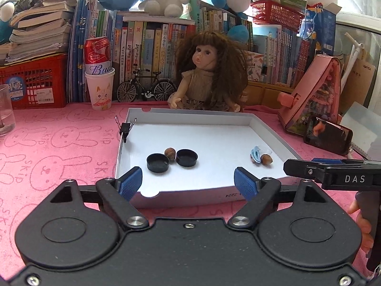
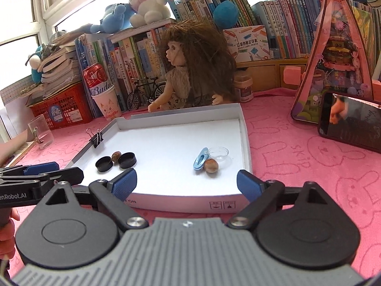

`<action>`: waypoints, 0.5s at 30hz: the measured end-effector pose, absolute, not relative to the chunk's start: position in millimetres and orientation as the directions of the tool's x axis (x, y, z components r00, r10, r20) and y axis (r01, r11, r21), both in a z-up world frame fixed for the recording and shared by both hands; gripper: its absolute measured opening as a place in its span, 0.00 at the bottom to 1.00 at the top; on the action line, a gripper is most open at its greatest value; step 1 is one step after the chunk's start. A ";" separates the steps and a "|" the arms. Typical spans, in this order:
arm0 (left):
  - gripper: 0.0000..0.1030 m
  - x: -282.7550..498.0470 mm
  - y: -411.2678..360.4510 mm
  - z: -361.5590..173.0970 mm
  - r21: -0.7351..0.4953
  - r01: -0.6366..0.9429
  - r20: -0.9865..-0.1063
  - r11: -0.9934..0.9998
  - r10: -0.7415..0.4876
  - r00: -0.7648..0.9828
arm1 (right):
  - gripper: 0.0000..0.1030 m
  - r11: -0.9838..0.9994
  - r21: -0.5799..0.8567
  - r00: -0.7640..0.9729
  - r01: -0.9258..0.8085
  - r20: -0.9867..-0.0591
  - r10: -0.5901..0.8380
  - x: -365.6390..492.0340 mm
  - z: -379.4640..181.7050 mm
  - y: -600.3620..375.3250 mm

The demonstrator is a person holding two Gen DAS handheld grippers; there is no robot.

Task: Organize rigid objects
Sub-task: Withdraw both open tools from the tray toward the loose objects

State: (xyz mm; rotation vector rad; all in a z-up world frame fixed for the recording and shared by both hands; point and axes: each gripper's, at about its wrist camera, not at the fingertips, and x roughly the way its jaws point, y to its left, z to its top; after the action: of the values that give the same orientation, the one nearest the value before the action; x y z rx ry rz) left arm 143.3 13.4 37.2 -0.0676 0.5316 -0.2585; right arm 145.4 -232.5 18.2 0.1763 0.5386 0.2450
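Inside the white box lid (image 1: 266, 126) on the pink rabbit-print cloth (image 1: 59, 147), your sorting already looks well along: on the left sit two black caps (image 1: 157, 163) with a brown nut (image 1: 170, 153) touching between them, and on the right a second nut (image 2: 211, 166) lies against a light blue clip (image 2: 200, 159) and a clear shallow dish (image 2: 219, 153). A black binder clip (image 1: 124, 128) is clamped on the lid's left wall. Your left gripper (image 1: 188, 182) hangs just before the near wall with its blue pads spread wide and nothing between them; your right gripper (image 2: 187, 182) is likewise spread and empty, hovering at the near right corner. Nothing loose shows on the cloth near the lid, so I judge the placing mostly done; whether the binder clip, or the drinking glass (image 2: 40, 131) with another clip in it at far left, counts as left to sort, I cannot tell. As for writing, you can read "Bud" on the red can (image 1: 98, 56) standing in a cat-printed paper cup (image 1: 100, 90), "SKIP" repeated on the cloth, "DAS" on the right tool's side seen from the left wrist view, and "enRobot.AI" on the left tool seen from the right. A dark phone (image 2: 352, 124) leans at far right, and the box behind the doll (image 2: 190, 71) reads "POCKET LABEL PRINTER".
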 end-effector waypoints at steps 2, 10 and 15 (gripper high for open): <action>0.81 132.3 15.1 35.8 -0.123 0.231 -0.488 0.965 -0.262 0.833 | 0.96 0.957 0.219 0.833 -0.192 -0.479 0.277 137.0 16.9 -232.2; 0.82 95.3 18.9 30.4 -0.104 0.247 -0.477 0.963 -0.267 0.838 | 1.00 0.960 0.162 0.842 -0.227 -0.463 0.277 109.9 13.8 -227.2; 0.82 77.0 20.2 26.8 -0.103 0.257 -0.475 0.961 -0.275 0.836 | 1.00 0.959 0.135 0.847 -0.251 -0.450 0.285 93.4 12.3 -225.2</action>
State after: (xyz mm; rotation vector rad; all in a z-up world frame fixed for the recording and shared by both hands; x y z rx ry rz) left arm 77.0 20.2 26.8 -0.0353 0.5081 -0.2814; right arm 93.4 -225.2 12.3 0.0724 0.4850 0.2827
